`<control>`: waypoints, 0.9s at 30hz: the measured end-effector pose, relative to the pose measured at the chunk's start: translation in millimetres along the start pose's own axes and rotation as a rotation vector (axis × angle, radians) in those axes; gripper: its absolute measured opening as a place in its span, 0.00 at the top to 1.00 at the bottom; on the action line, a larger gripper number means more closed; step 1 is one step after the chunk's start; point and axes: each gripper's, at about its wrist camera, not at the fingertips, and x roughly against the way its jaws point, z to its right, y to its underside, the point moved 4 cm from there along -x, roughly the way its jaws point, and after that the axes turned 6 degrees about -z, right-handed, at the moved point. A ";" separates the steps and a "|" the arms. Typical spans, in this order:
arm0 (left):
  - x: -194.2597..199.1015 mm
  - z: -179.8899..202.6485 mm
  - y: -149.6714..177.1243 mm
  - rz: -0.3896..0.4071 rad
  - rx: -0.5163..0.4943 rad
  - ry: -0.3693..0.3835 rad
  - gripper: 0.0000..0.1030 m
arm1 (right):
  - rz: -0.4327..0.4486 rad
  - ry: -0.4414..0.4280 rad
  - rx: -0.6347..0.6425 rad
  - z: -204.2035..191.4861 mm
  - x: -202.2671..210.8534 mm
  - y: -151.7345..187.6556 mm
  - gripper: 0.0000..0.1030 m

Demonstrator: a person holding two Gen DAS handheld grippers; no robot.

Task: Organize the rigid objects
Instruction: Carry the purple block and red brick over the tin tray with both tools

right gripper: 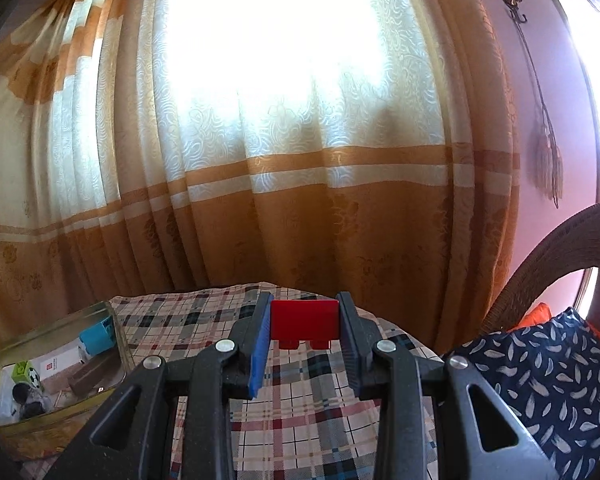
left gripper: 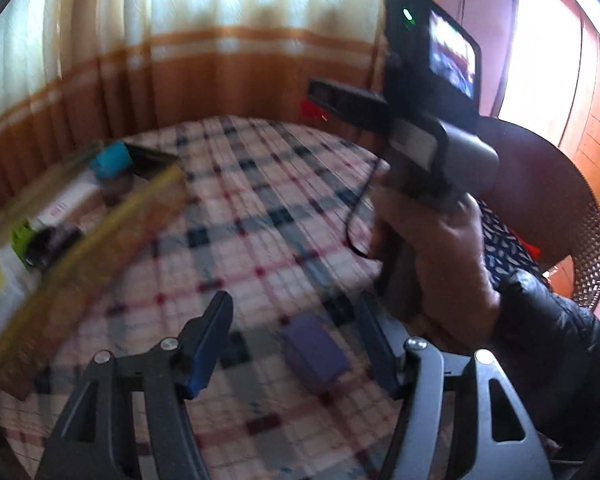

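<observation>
In the left wrist view my left gripper (left gripper: 292, 304) points down at the plaid tablecloth (left gripper: 260, 200) with its jaws open. A purple block (left gripper: 314, 354) lies on the cloth between the fingers, nearer the right one, and neither pad presses on it; the picture is blurred. My right gripper (right gripper: 304, 304) is shut on a red block (right gripper: 304, 320), held level above the table. From the left wrist view, a person's hand (left gripper: 432, 264) holds that right gripper (left gripper: 324, 98) aloft, with the red block (left gripper: 310, 110) at its tip.
A gold tin box (left gripper: 100, 248) at the table's left holds several items, among them a blue piece (left gripper: 110, 162) and a white carton; it shows too in the right wrist view (right gripper: 116, 332). A wicker chair (right gripper: 540, 272) with a feather-print cushion (right gripper: 540, 376) stands right. Curtains hang behind.
</observation>
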 end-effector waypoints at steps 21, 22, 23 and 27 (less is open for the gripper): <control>39.3 -83.0 -22.6 0.195 0.226 -0.156 0.83 | 0.044 -0.068 0.066 -20.5 13.5 -3.8 0.67; 43.3 -90.4 -26.4 0.214 0.237 -0.173 0.83 | 0.047 -0.085 0.082 -26.7 15.3 -4.0 0.67; 47.4 -96.3 -28.6 0.230 0.244 -0.186 0.83 | 0.049 -0.099 0.096 -32.2 16.5 -4.2 0.67; 71.9 -120.3 -32.5 0.318 0.277 -0.191 0.83 | 0.051 -0.139 0.104 -46.8 20.9 -4.9 0.67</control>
